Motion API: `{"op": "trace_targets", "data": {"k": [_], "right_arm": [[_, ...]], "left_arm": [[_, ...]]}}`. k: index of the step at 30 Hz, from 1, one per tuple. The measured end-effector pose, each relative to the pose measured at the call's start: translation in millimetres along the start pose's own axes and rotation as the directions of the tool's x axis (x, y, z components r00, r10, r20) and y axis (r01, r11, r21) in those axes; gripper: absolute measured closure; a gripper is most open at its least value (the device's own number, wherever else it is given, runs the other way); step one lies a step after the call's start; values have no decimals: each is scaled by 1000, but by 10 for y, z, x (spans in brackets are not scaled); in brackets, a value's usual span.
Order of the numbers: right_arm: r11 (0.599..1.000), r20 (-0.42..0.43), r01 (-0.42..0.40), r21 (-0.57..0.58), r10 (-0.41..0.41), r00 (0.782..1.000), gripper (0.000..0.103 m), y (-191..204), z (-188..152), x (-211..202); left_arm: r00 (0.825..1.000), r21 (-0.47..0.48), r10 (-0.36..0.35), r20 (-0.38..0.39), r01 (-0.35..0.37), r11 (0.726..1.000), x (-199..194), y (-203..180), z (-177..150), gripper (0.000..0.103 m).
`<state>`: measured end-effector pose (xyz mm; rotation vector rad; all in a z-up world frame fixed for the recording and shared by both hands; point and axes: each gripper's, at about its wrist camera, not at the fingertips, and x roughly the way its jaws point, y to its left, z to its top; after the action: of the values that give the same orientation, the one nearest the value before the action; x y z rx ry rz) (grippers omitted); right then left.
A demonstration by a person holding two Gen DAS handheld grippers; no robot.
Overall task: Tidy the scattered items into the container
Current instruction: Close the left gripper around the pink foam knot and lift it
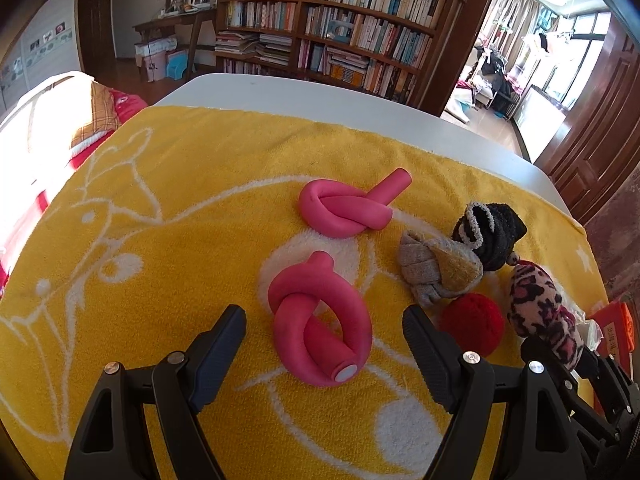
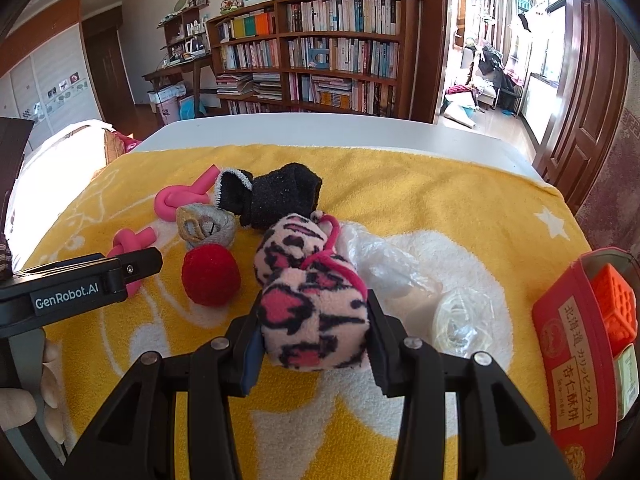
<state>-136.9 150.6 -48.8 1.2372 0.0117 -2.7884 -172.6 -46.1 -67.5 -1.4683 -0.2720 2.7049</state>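
You are early in the task, I think: on the yellow towel point(image 2: 440, 184) most items wait, and the red container point(image 2: 576, 360) at right holds only little. Your right gripper point(image 2: 314, 338) is clamped on the fluffy pink leopard sock bundle point(image 2: 308, 292). Your left gripper point(image 1: 324, 344) is spread wide around a knotted pink foam roller point(image 1: 316, 320).

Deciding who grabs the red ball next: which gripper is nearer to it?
Left. The left gripper is open right beside the red ball; the right gripper, shut on the leopard-print sock, sits slightly farther.
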Motion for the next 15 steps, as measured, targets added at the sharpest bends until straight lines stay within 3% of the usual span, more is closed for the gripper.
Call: {"op": "trace_targets", "data": {"k": [2, 6, 15], "right_arm": [[1000, 5, 4, 4, -4, 1000, 55, -17, -1, -6], [1000, 8, 7, 14, -7, 1000, 56, -44, 1, -7], [1000, 42, 10, 29, -11, 999, 55, -71, 51, -123]], "left_arm": [[1000, 3, 6, 11, -6, 1000, 52, 0, 2, 21], [999, 36, 39, 35, -41, 999, 21, -3, -24, 50], [997, -10, -38, 68, 38, 999, -229, 73, -82, 51]]}}
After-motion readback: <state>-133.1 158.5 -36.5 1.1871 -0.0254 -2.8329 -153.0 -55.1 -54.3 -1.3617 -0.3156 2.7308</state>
